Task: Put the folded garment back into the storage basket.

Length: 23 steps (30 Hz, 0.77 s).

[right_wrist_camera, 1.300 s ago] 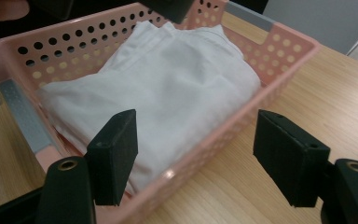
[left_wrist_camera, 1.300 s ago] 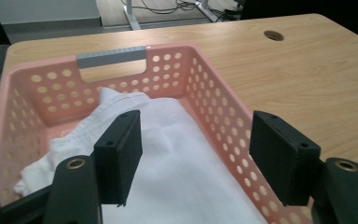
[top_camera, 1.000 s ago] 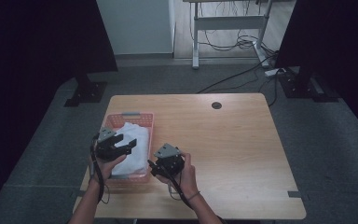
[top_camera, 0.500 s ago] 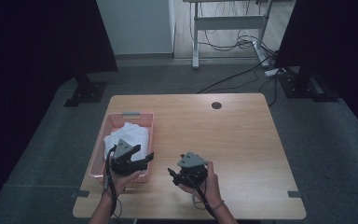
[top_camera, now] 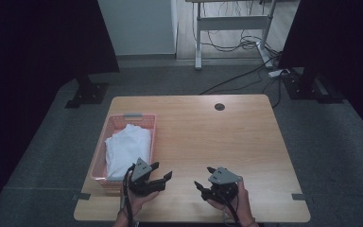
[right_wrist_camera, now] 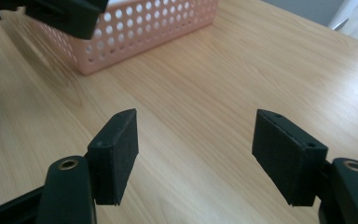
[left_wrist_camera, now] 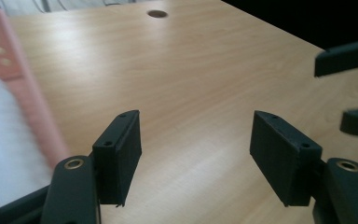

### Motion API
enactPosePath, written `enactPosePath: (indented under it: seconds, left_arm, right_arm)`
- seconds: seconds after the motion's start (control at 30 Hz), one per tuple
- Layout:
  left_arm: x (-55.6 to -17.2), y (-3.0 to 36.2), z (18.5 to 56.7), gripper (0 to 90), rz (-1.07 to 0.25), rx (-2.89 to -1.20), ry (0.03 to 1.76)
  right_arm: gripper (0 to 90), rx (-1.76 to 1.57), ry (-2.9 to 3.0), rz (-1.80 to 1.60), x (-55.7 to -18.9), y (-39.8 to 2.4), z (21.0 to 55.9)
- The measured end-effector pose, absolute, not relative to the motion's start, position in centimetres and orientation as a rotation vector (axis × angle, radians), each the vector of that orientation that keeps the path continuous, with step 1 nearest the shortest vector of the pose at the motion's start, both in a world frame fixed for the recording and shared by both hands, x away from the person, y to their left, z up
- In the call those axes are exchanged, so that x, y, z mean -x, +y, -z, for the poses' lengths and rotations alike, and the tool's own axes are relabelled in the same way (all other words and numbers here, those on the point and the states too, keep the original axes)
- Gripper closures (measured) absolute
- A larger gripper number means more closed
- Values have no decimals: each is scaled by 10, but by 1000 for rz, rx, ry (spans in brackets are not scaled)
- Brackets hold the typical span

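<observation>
A pink perforated basket (top_camera: 147, 124) stands at the table's left side, and a folded white cloth (top_camera: 126, 149) lies inside it. Just right of the basket's near corner, my left gripper (top_camera: 161, 171) hovers low over bare wood with its jaws open and nothing between them. My right gripper (top_camera: 204, 177) faces it a short way to the right, also open and empty. In the left gripper view, the open jaws (left_wrist_camera: 196, 135) frame bare table, with the basket wall (left_wrist_camera: 32, 116) and cloth (left_wrist_camera: 4, 140) at the left. The right gripper view looks past its open jaws (right_wrist_camera: 196, 135) toward the basket (right_wrist_camera: 149, 28).
The wooden table (top_camera: 246, 137) has a round cable hole (top_camera: 220, 107) near its far edge. Both hands are close to the table's front edge. Dark stands, cables and a desk frame occupy the floor beyond the table.
Both hands have moved right and toward the front edge. The left gripper has come off the basket onto bare table beside it. Both stay open.
</observation>
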<state>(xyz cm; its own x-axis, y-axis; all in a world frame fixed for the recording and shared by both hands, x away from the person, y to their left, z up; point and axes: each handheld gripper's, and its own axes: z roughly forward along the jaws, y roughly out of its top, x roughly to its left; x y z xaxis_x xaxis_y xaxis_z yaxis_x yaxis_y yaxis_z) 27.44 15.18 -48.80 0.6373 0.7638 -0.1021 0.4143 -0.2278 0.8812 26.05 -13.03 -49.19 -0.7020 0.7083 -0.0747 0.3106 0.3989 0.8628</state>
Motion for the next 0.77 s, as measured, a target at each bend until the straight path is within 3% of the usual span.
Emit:
enactPosePath:
  seconds: [0.4,0.77]
  left_arm:
    - [-248,129,521,327,-361,-1900,921]
    - [-247,127,533,306,-338,-1922,936]
  right_arm:
    - [312,-969,2259,-1228,-241,-173,529]
    - [302,-1051,2233,-1250,-240,-184,537]
